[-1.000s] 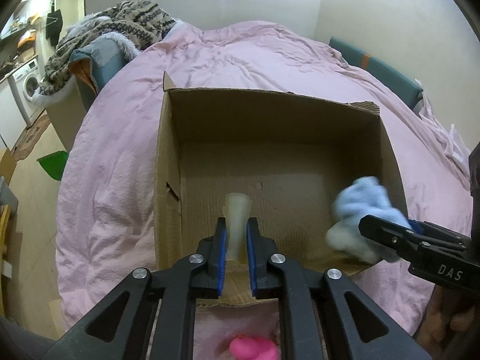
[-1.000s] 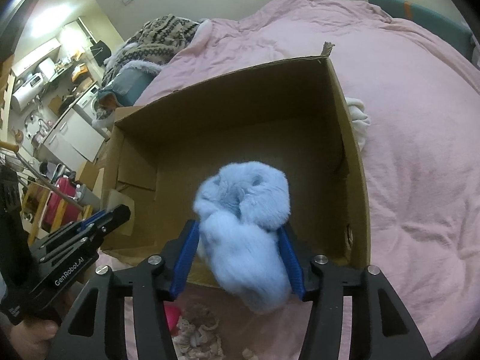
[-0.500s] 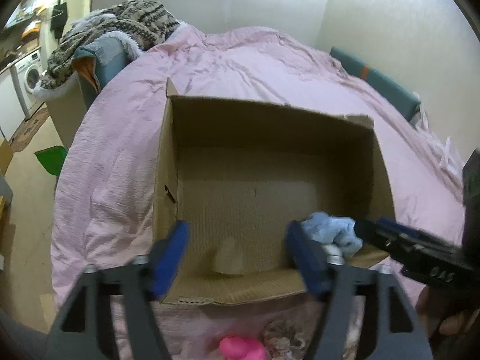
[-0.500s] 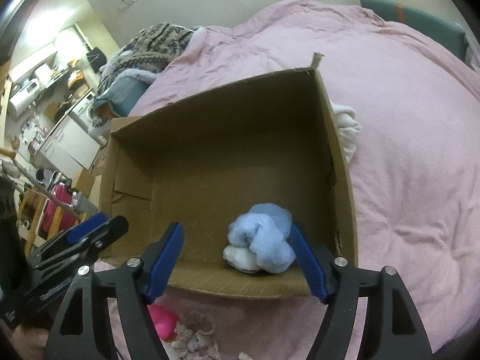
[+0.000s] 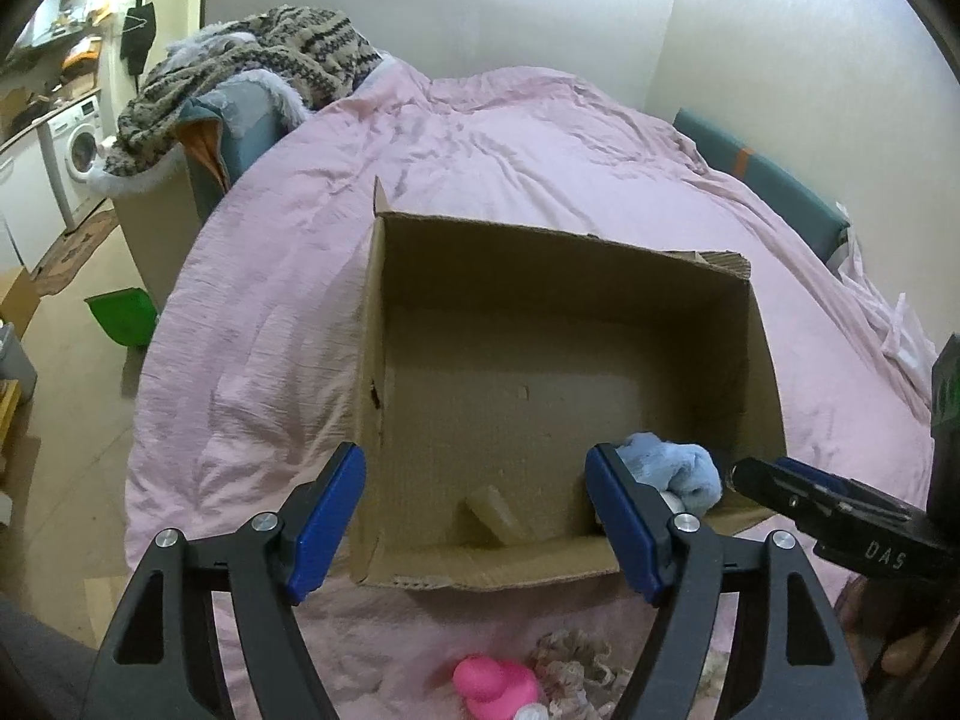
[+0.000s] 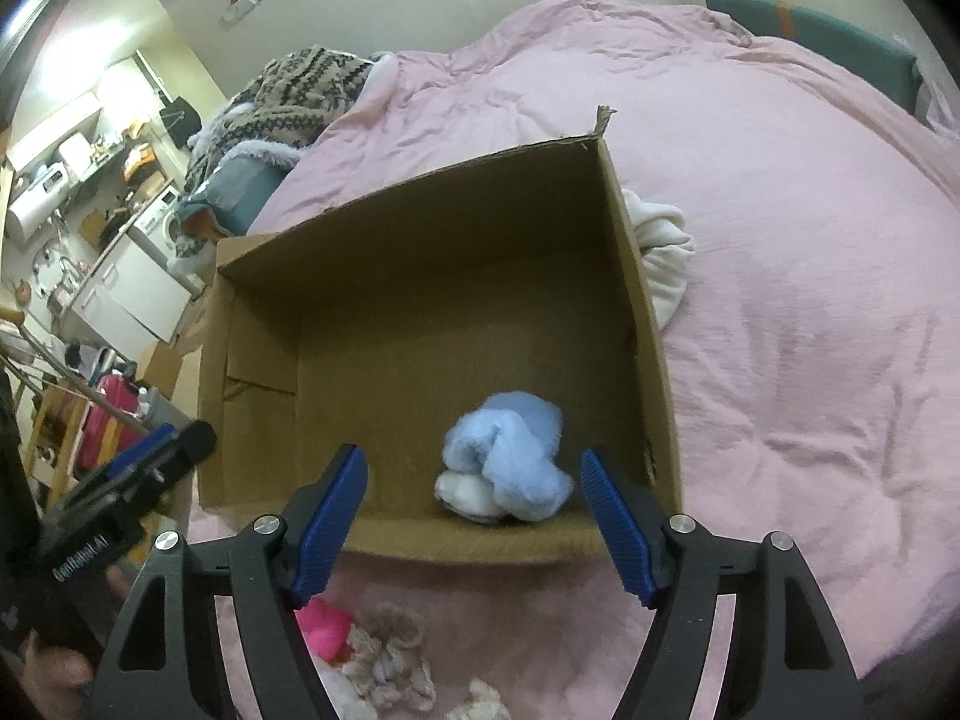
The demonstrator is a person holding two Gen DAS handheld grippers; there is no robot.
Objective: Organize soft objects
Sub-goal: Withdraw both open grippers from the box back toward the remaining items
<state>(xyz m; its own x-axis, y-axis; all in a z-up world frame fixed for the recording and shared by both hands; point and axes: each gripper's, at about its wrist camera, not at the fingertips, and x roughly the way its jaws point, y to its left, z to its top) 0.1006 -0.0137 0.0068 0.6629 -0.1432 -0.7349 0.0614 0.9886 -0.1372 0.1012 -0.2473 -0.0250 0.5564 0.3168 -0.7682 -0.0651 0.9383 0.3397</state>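
Note:
An open cardboard box (image 5: 540, 252) (image 6: 420, 210) sits on the pink bed. Inside, near its front wall, lie a fluffy light-blue plush (image 6: 507, 459) (image 5: 678, 468) and a pale translucent soft piece (image 5: 495, 513). My left gripper (image 5: 474, 516) stands open above the box's front edge, nothing between its blue pads. My right gripper (image 6: 474, 516) is open too, with the blue plush lying in the box beyond its fingers, untouched. A pink toy (image 5: 495, 687) (image 6: 324, 627) and a lacy beige scrunchie (image 6: 390, 654) (image 5: 573, 660) lie on the bed in front of the box.
A white cloth (image 6: 660, 246) lies against the box's right side. A patterned knit blanket (image 5: 258, 54) is heaped at the bed's far left. A green bin (image 5: 120, 312) and a washing machine (image 5: 75, 147) stand on the floor to the left.
Both grippers opened and let go: the pale piece and the blue plush dropped into the box and now lie on its floor. The left gripper has drawn back and up a little.

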